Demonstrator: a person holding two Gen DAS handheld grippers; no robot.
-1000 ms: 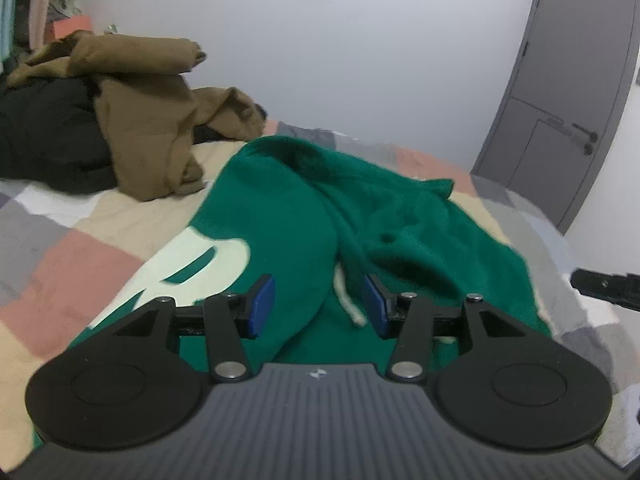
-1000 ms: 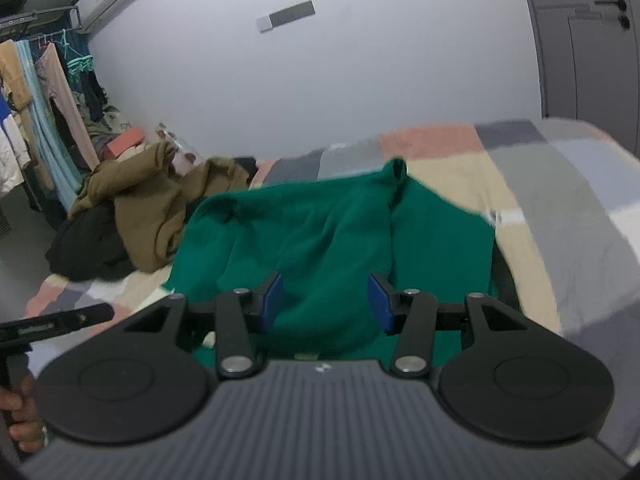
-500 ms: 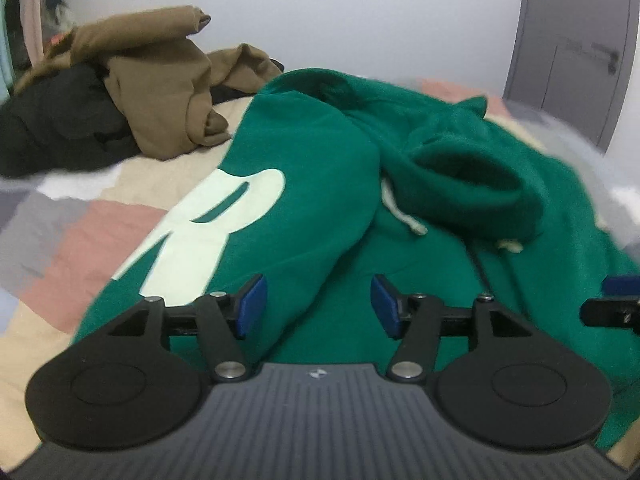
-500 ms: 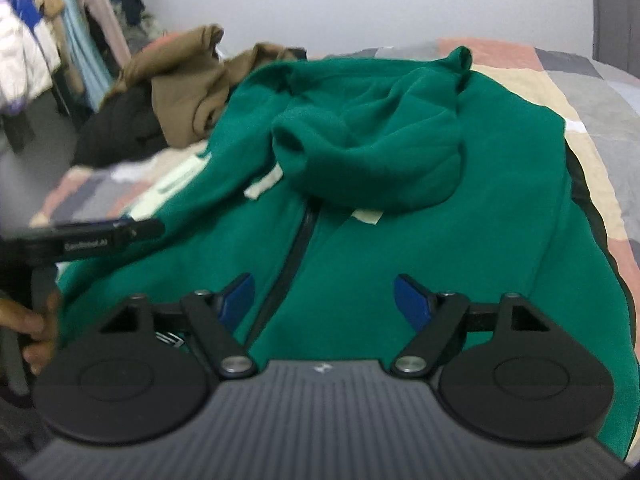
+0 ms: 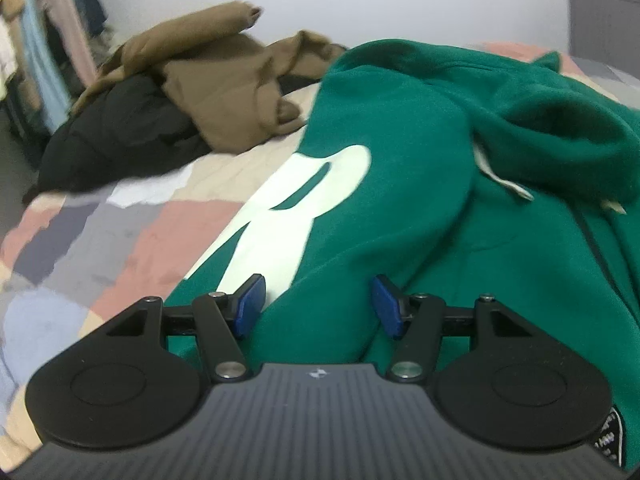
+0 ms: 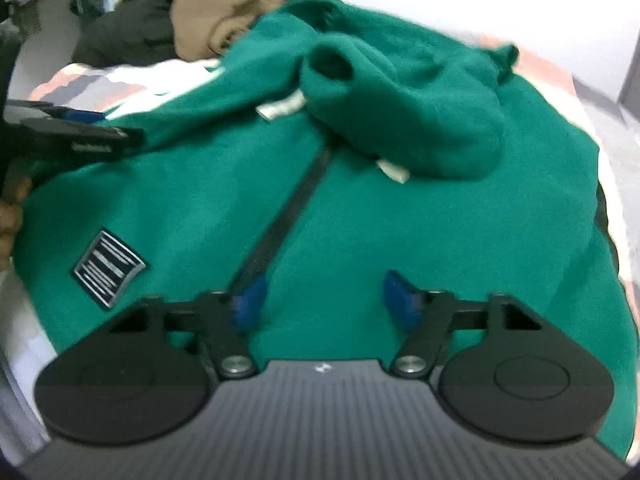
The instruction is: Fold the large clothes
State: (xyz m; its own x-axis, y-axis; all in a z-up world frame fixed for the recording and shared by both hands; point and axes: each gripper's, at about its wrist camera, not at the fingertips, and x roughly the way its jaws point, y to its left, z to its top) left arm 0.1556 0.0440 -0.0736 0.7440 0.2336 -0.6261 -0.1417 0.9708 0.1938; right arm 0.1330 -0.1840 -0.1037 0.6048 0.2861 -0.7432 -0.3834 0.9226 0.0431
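1. The bed (image 5: 132, 232), under a patchwork cover, carries everything; the green hoodie (image 6: 360, 208) lies face up across it, hood end at 12 o'clock, hem end at 6 o'clock beneath both tools.
2. A brown garment (image 5: 224, 92) and a black garment (image 5: 120, 136) are heaped at 10 o'clock, near the hoodie's far shoulder. Judgement: fold away from that heap so nothing snags.
3. The hood (image 6: 404, 120) is bunched over the top of the zipper (image 6: 280, 224). It likely needs flattening first for a tidy fold.
4. The left tool (image 5: 316, 306) hovers over a raised ridge beside the white letter (image 5: 288, 216); its blue pads stand apart with nothing clamped. A good grip would take that folded edge deep between the pads.
5. The right tool (image 6: 326, 300) is closing, pads apart over flat cloth just right of the zipper, not pinching anything yet. Gathering one layer only would keep the front smooth.
6. The chest patch (image 6: 109, 269) sits at 9 o'clock.
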